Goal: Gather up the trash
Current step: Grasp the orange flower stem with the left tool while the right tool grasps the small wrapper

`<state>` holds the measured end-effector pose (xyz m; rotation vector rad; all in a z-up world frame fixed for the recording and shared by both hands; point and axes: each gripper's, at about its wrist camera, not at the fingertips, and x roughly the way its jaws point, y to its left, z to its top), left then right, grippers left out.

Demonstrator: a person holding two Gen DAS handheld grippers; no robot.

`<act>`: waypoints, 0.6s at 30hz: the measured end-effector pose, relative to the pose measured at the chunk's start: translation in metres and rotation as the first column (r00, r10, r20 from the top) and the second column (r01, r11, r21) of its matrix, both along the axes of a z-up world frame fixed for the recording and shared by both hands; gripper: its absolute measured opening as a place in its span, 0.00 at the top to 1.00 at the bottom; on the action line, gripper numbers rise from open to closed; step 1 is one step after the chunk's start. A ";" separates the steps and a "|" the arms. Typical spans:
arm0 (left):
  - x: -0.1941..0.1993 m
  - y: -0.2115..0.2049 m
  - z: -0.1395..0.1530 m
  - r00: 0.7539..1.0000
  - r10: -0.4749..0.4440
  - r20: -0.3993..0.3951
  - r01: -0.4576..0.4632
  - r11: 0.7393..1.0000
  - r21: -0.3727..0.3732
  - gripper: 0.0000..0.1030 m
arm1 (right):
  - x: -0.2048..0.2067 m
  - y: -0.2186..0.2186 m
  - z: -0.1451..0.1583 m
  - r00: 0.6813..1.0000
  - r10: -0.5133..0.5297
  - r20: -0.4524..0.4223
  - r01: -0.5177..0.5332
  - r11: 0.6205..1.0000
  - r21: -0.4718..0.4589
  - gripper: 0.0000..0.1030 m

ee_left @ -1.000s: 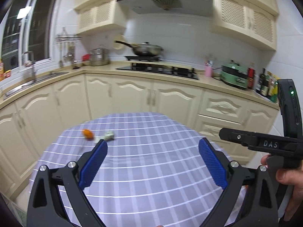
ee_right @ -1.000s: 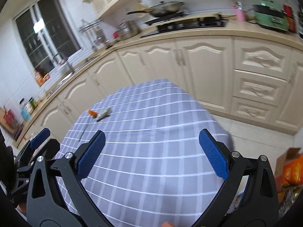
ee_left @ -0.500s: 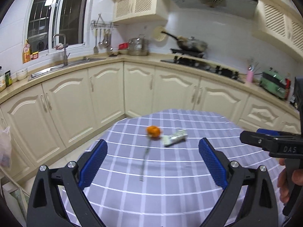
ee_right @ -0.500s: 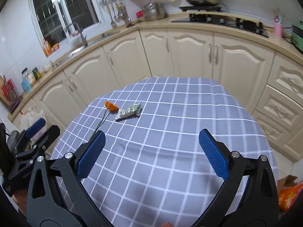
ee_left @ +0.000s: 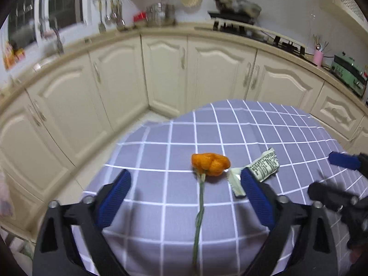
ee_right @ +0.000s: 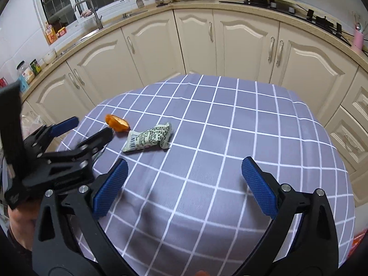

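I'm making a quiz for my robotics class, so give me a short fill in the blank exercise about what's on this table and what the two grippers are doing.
1. The wilted flower has an ____ head and a thin green stem.
2. The crumpled wrapper lies on a tablecloth with a white ____ pattern.
3. The left gripper is open, with the flower's ____ lying between its fingers.
4. The right gripper is open and holds ____.

Missing words: orange; grid; stem; nothing

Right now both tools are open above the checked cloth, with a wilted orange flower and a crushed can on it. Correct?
Not a can: the crumpled wrapper lies beside the flower, clear in the right wrist view. Left tool and right tool are open over the cloth.
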<state>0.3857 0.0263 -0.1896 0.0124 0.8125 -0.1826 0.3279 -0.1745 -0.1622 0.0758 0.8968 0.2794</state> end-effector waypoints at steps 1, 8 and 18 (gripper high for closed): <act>0.003 0.002 -0.002 1.000 -0.007 -0.015 0.007 1.000 -0.020 0.37 | 0.003 0.002 -0.001 1.000 0.008 -0.001 -0.008 1.000 -0.006 0.06; 0.006 0.006 -0.012 0.997 -0.060 -0.057 0.054 0.992 -0.112 0.80 | 0.024 0.036 -0.007 0.997 0.081 0.000 -0.081 0.996 -0.033 0.06; -0.010 0.036 -0.003 0.999 0.034 -0.015 -0.036 0.993 -0.111 0.81 | 0.029 0.075 -0.023 0.991 0.129 0.019 -0.126 0.985 -0.115 0.52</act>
